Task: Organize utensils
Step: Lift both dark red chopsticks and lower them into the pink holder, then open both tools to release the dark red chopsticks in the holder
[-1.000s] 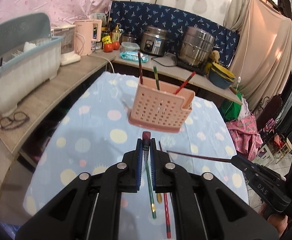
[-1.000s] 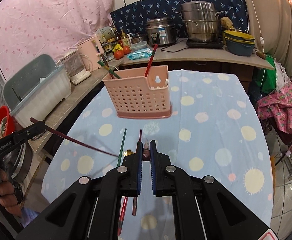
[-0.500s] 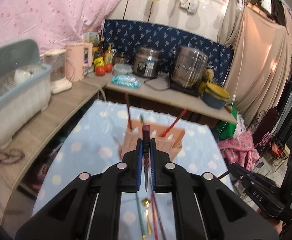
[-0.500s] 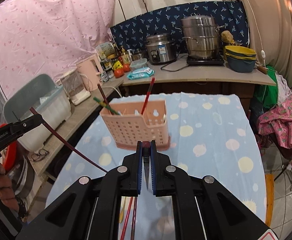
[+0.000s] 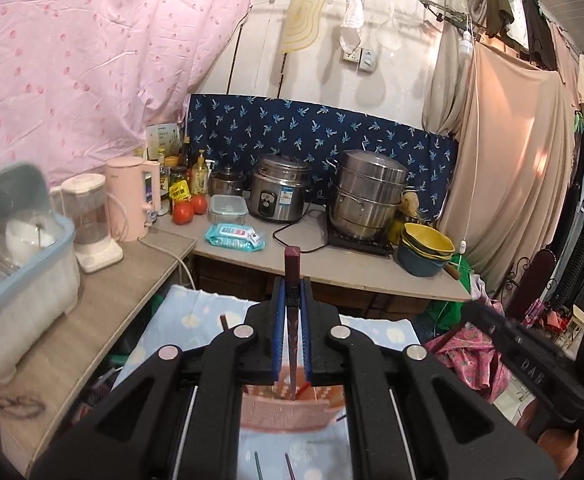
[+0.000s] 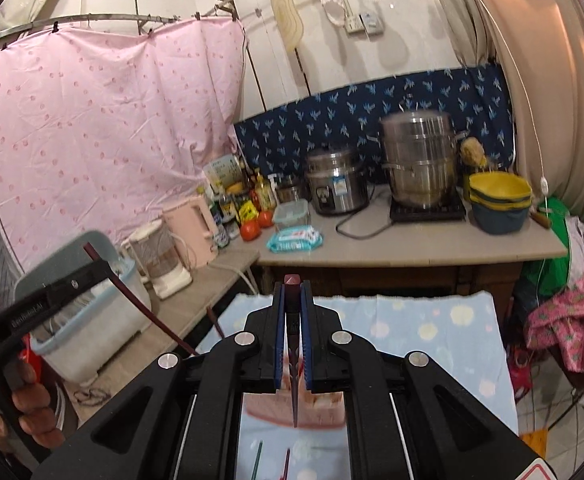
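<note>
Each gripper (image 5: 292,344) (image 6: 292,344) clamping one chopstick (image 5: 292,280) (image 6: 292,292) above pink basket (image 5: 287,410).

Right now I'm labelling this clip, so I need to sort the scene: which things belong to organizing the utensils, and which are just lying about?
Part of the job:
- left gripper, shut on a dark red chopstick
- right gripper, shut on another chopstick
- pink utensil basket
- utensils on the tablecloth

Lying about:
- rice cooker
- steamer pot
- tomatoes
- pink kettle
- stacked bowls

Two tomatoes (image 5: 188,209), two steel cookers (image 5: 280,192), one pink kettle (image 5: 131,197).
</note>
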Demonstrator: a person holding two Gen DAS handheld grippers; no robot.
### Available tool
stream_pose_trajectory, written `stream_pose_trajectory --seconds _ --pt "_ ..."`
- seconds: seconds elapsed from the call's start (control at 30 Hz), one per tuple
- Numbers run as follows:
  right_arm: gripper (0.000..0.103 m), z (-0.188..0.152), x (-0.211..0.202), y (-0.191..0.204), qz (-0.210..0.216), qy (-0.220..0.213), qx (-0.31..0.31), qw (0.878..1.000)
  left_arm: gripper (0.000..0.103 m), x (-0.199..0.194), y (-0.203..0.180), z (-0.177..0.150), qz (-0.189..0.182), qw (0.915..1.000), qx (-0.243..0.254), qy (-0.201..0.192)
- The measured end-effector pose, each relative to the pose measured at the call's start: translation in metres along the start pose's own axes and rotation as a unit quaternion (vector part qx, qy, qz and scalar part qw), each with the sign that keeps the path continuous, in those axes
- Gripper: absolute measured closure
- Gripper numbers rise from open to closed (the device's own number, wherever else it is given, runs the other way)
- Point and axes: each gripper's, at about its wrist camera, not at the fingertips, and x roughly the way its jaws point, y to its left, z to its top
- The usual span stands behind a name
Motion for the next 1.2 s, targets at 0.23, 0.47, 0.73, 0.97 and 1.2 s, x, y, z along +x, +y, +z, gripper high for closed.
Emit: stream_pose_trajectory --seconds 0.23,0.47,0.73,0.97,1.2 --pt "0.096 0.020 0.047 0.003 -0.026 0.010 -0.018 0.999 0.096 0.050 0.001 -0.001 0.011 0.9995 0.005 0.029" --pt "0.096 -0.010 0.099 -0.003 -0.038 0.072 -0.024 0.996 0.096 0.087 0.011 -0.023 0.023 0.9974 0.003 0.068" --pt "0.096 -0.032 0.129 -0.010 -0.047 0.105 -0.022 0.993 0.096 0.110 0.015 -0.037 0.030 0.9957 0.000 0.088" --pt "0.096 -0.037 0.140 -0.014 -0.049 0.116 -0.026 0.992 0.096 0.121 0.012 -0.041 0.031 0.9947 0.005 0.098" --pt "0.063 -0.042 0.137 -0.012 -0.063 0.102 -0.033 0.992 0.055 0.120 0.017 -0.043 0.052 0.9948 -0.010 0.087"
